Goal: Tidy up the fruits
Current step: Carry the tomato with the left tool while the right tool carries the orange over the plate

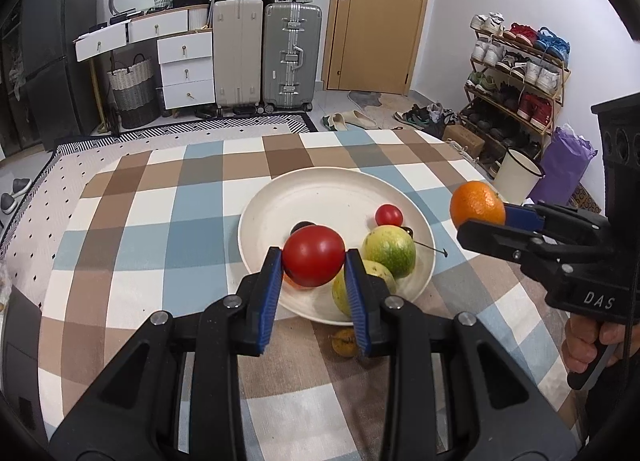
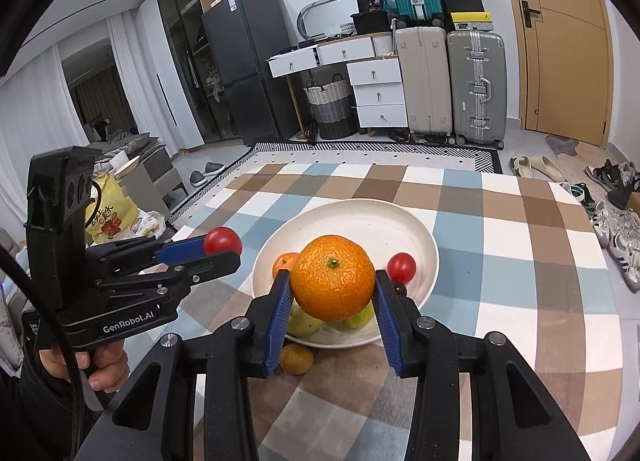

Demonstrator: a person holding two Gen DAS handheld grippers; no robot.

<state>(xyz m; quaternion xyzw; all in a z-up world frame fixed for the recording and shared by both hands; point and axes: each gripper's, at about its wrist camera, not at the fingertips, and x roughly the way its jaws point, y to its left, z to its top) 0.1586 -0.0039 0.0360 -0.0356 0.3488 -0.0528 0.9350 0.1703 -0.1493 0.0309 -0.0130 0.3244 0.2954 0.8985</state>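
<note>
A checked cloth [image 1: 160,221] covers the bench; suitcases [image 1: 268,53] stand behind. Left tongs [image 1: 314,261] marked "GenRobot.AI" pinch a tomato [image 1: 314,255]; right tongs [image 2: 332,285] marked "DAS" pinch an orange [image 2: 333,281].

dark fruit [image 1: 302,226] mostly behind tomato [image 1: 314,255] | small orange [image 2: 285,262] half-hidden (behind claw finger [image 2: 280,301])

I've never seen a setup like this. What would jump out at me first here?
Two hand-held grippers each pinch a fruit in the air: the left gripper clamps a red tomato, the right gripper a bright orange. Below them a white plate on the checkered tablecloth holds more fruit.
</note>
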